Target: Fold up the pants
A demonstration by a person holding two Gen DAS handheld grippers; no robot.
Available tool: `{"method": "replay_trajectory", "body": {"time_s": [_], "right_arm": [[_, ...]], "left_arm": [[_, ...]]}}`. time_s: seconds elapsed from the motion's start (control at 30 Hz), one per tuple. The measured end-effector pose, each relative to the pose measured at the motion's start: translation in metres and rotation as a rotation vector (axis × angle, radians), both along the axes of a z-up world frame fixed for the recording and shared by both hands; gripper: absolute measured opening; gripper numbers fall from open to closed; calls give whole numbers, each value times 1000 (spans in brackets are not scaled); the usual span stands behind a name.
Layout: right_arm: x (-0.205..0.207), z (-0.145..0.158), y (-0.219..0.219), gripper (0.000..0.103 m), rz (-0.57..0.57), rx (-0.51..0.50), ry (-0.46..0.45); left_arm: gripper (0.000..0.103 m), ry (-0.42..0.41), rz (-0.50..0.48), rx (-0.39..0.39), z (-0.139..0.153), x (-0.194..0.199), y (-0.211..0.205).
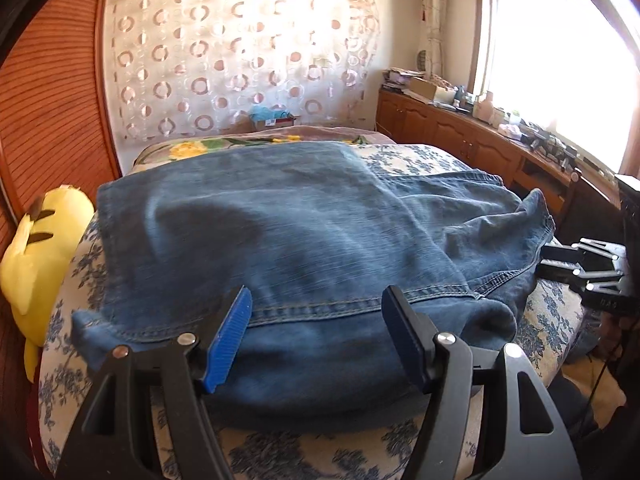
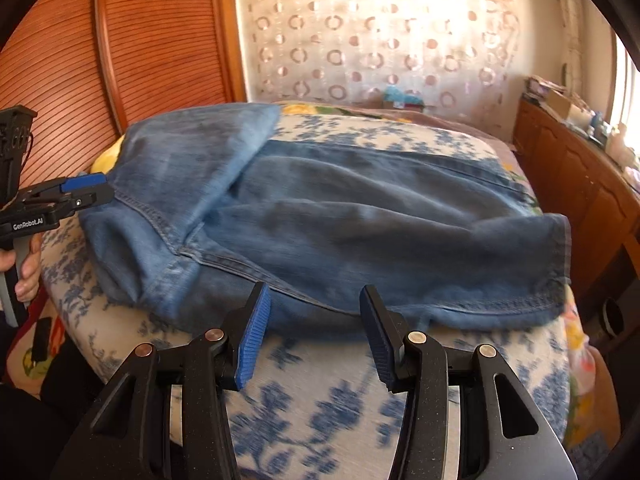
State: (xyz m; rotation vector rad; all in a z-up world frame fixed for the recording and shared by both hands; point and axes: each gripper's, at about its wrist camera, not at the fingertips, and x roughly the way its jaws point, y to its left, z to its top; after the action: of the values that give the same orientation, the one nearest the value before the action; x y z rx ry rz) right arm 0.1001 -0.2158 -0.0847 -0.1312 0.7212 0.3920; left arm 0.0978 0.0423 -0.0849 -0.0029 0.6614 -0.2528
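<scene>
Jeans [image 1: 304, 232] lay partly folded across the floral bedspread [image 2: 320, 408]. Our left gripper [image 1: 316, 328] hung spread above the near hem, right gripper [image 2: 312, 332] spread just short of it, both empty. Best we pinched both corners evenly, keeping layers aligned.
</scene>
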Motion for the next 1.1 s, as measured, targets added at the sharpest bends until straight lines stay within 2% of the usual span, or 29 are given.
{"method": "replay_trajectory", "body": {"time_s": [0.33, 0.57, 1.1], "right_arm": [[-2, 0, -85, 49, -210, -9, -23], [7, -7, -125, 49, -299, -10, -4], [42, -8, -132, 49, -321, -43, -6]], "left_arm": [[67, 6, -24, 10, 2, -4, -17], [67, 16, -41, 7, 4, -11, -25], [67, 40, -65, 16, 3, -21, -37]]}}
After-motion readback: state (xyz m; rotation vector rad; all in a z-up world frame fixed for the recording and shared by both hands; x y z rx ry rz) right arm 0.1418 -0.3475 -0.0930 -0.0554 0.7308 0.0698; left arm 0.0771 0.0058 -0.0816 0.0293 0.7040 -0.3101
